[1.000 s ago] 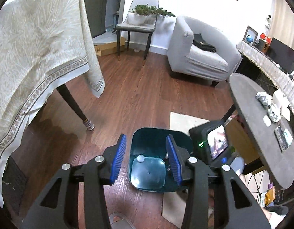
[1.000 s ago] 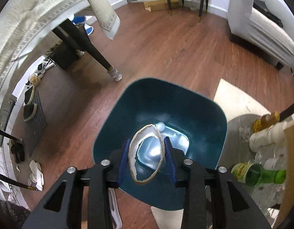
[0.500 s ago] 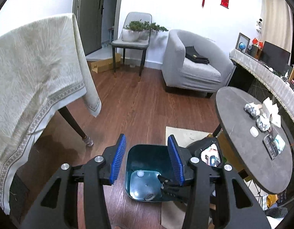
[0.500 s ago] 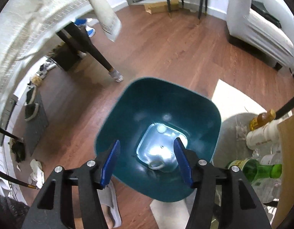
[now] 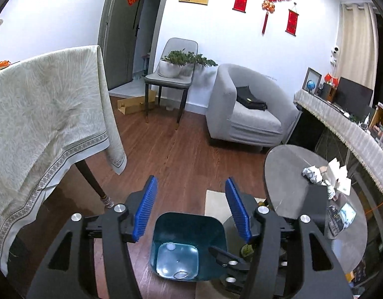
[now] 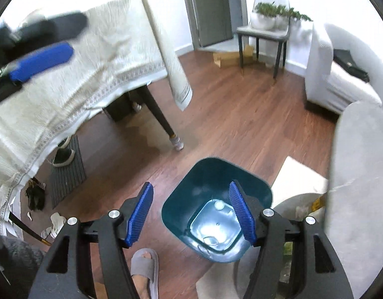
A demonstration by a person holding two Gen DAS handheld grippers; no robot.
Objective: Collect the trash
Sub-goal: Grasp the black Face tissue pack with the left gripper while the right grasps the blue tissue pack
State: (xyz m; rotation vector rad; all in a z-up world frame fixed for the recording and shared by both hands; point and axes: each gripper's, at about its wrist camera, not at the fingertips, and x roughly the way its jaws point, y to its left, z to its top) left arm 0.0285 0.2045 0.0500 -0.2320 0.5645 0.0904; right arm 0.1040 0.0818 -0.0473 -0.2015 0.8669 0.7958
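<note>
Teal trash bin (image 6: 216,209) stands on the wood floor at lower centre of the right wrist view, a clear cup (image 6: 211,240) and a small white ball (image 6: 219,204) on its bottom. Right tool (image 6: 191,214) above it: jaws just opening, nothing between them. Left tool (image 5: 190,210) likewise has been opening, empty; crumpled foil (image 5: 312,173) lies on the round surface (image 5: 291,164) at right.

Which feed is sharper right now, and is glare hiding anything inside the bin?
Left wrist view is sharp; the bin floor shows only a mild sheen. Right wrist view is smeared at upper left, where the left gripper blurs, and bright glare on the bin floor washes out the trash lying there.
</note>
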